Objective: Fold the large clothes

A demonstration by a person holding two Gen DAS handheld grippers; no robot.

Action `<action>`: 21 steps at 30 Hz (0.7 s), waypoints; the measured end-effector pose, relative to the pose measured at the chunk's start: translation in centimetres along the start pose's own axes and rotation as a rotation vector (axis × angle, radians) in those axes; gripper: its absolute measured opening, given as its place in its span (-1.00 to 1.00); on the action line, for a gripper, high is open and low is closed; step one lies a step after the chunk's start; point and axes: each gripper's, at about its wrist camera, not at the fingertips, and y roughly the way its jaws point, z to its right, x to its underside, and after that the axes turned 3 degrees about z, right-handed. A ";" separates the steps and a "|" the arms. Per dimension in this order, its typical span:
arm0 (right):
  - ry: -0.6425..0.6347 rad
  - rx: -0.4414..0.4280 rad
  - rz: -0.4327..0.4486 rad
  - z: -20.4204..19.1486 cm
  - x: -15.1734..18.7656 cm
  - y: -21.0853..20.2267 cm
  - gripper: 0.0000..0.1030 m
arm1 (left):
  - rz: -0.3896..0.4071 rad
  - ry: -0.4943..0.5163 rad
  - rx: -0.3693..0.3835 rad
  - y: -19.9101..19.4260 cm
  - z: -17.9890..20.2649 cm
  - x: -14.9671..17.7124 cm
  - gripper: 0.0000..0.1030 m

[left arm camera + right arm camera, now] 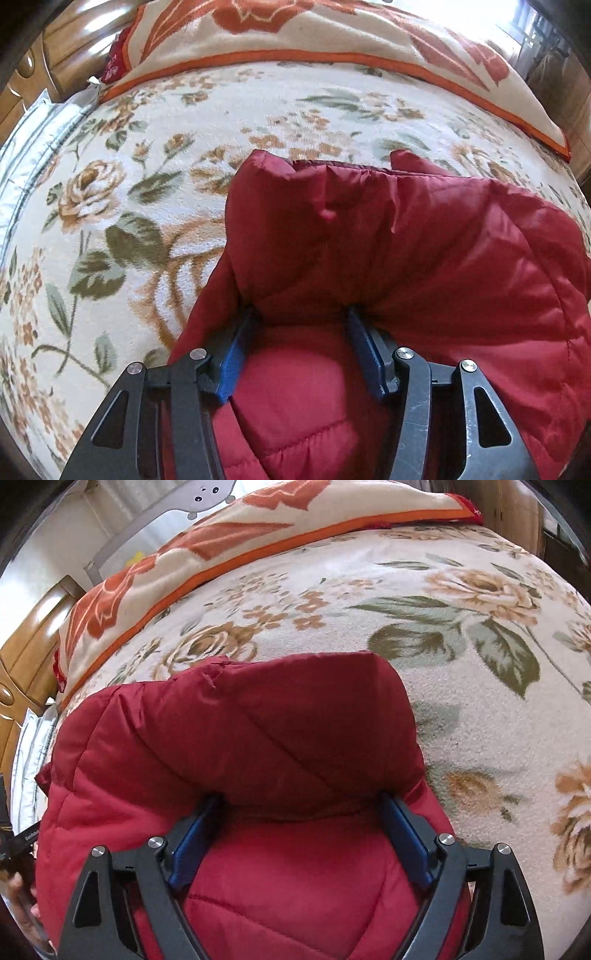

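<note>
A dark red quilted puffer jacket [388, 236] lies on a floral bed cover [122, 206]. In the left wrist view my left gripper [301, 314] is wide open, its blue-padded fingers [236, 354] pushed into the jacket, whose fabric bulges up between and over the tips. In the right wrist view the same jacket [251, 731] fills the lower middle. My right gripper [301, 801] is also wide open, its blue pads [404, 834] straddling a fold of the jacket; the fingertips are hidden under the puffed fabric.
A cream and orange floral blanket [280, 33] lies folded across the far side of the bed, also in the right wrist view [207, 550]. Wooden furniture [26, 653] stands beside the bed. The floral cover [480, 664] stretches to the right of the jacket.
</note>
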 end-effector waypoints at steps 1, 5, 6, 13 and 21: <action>-0.002 0.001 0.001 0.0 0.0 0.0 0.70 | 0.006 0.003 0.004 -1.0 -0.1 0.4 0.07; -0.004 -0.005 0.002 0.1 -0.1 0.0 0.70 | 0.064 0.029 0.054 -5.3 -0.4 2.0 0.11; -0.002 -0.007 0.002 0.1 -0.2 0.0 0.70 | 0.079 0.029 0.074 -6.3 -0.6 2.5 0.25; 0.048 -0.072 0.051 0.9 -0.2 -2.9 0.72 | 0.142 0.019 0.161 -11.9 -4.4 5.8 0.75; 0.022 -0.193 0.124 1.4 1.6 -10.0 0.73 | 0.065 -0.056 0.211 -10.7 -8.3 6.9 0.76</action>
